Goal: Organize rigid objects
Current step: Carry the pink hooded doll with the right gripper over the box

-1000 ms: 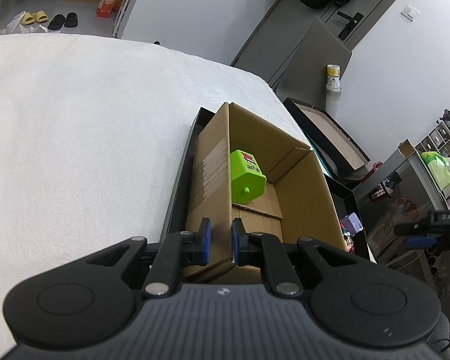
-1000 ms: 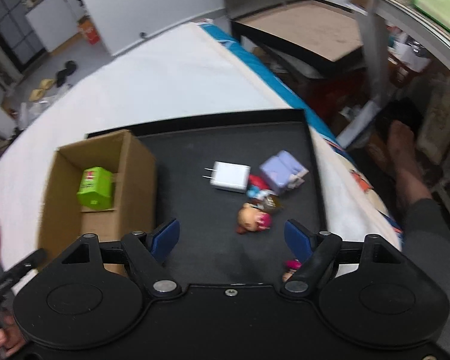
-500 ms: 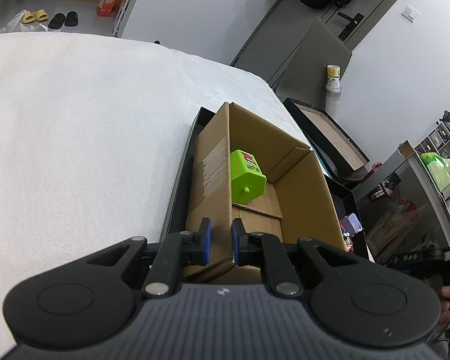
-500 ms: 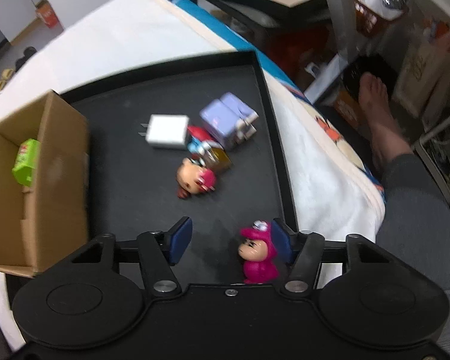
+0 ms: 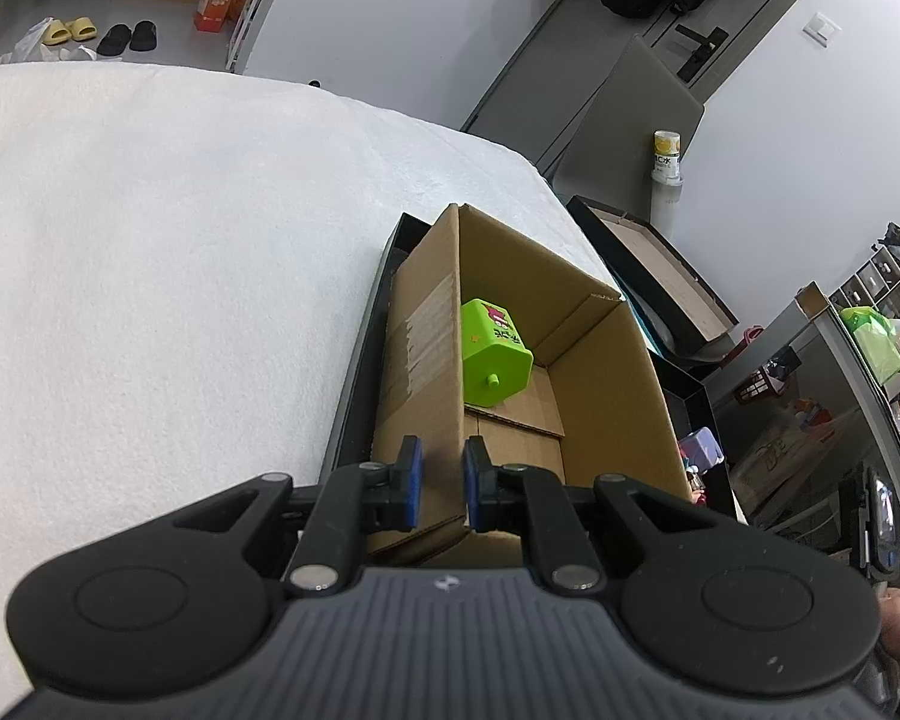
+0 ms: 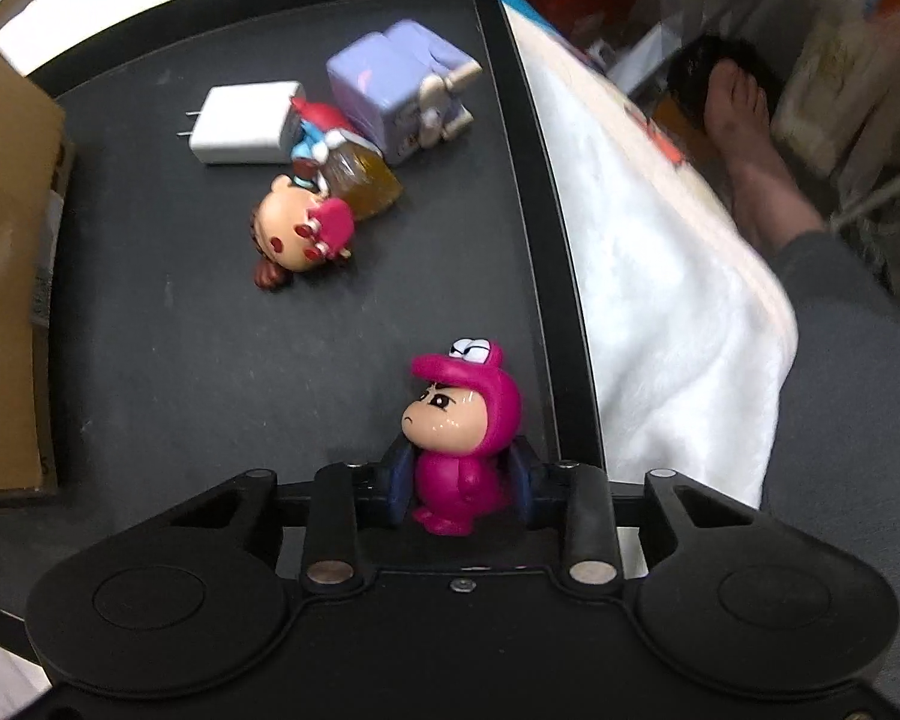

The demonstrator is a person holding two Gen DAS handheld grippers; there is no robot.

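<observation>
My left gripper (image 5: 441,483) is shut on the near wall of a cardboard box (image 5: 606,396) that stands in a black tray (image 5: 354,372). A green toy block (image 5: 495,354) lies inside the box. My right gripper (image 6: 459,480) has its jaws closed around a pink-suited figurine (image 6: 459,426) standing upright near the tray's right rim (image 6: 546,276). Farther out on the tray lie a brown-haired doll figure (image 6: 300,234), a white charger (image 6: 243,123), a purple block toy (image 6: 399,81) and a small red-and-blue figure (image 6: 324,138).
The tray rests on a white blanket (image 5: 150,276). The box's corner (image 6: 6,276) shows at the left of the right wrist view. A person's leg and bare foot (image 6: 744,132) are to the right. Another black tray (image 5: 660,276) and shelves stand beyond the bed.
My right gripper moved forward and down to the pink figurine and its jaws narrowed around it. The left gripper stayed on the box wall.
</observation>
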